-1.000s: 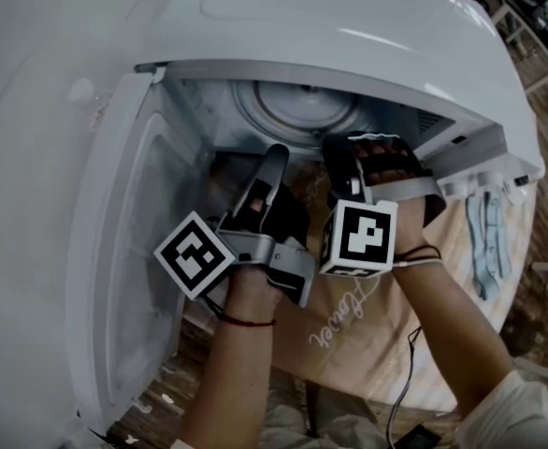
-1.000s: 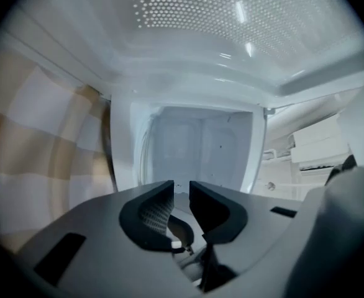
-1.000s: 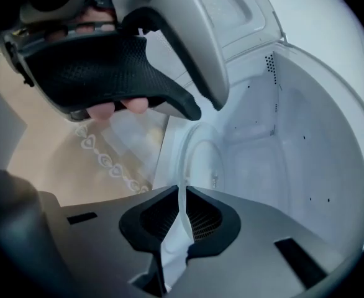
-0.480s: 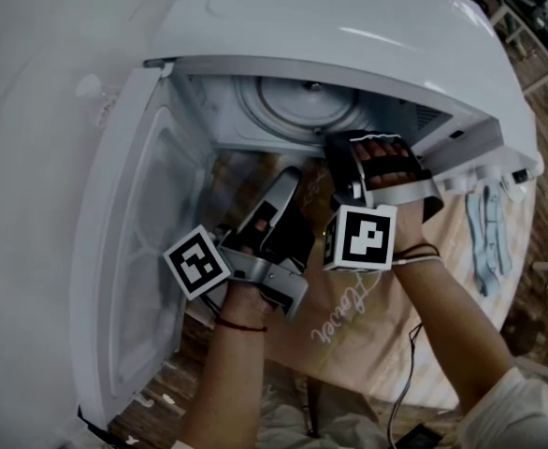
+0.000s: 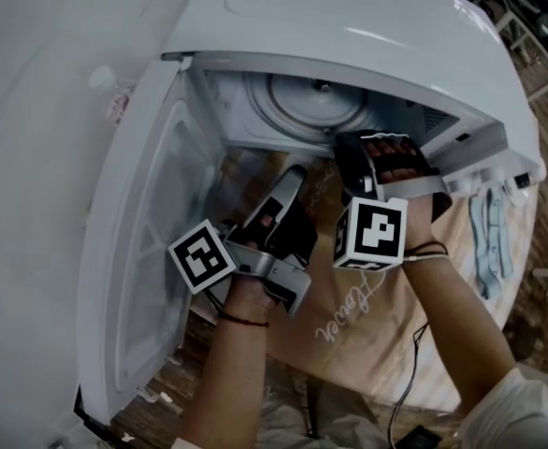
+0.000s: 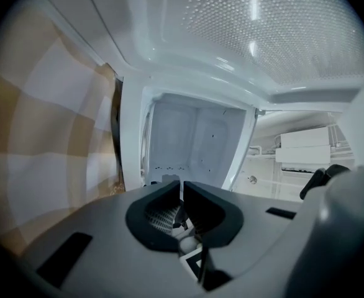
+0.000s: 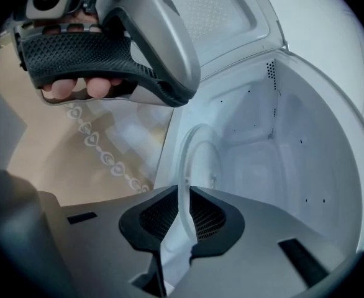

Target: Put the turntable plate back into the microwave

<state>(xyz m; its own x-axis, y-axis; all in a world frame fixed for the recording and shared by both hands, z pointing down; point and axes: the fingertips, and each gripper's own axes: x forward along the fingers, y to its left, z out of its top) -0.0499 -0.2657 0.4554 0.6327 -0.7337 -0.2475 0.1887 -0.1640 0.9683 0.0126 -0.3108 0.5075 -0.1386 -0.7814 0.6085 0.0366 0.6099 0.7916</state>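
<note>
Left tool (image 5: 293, 181) withdrew; glass plate (image 5: 313, 108) clamped.

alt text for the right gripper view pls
The right gripper is shut on the rim of the clear glass turntable plate, which reaches into the white microwave. The left gripper, in a hand, shows upper left over a beige cloth.
</note>
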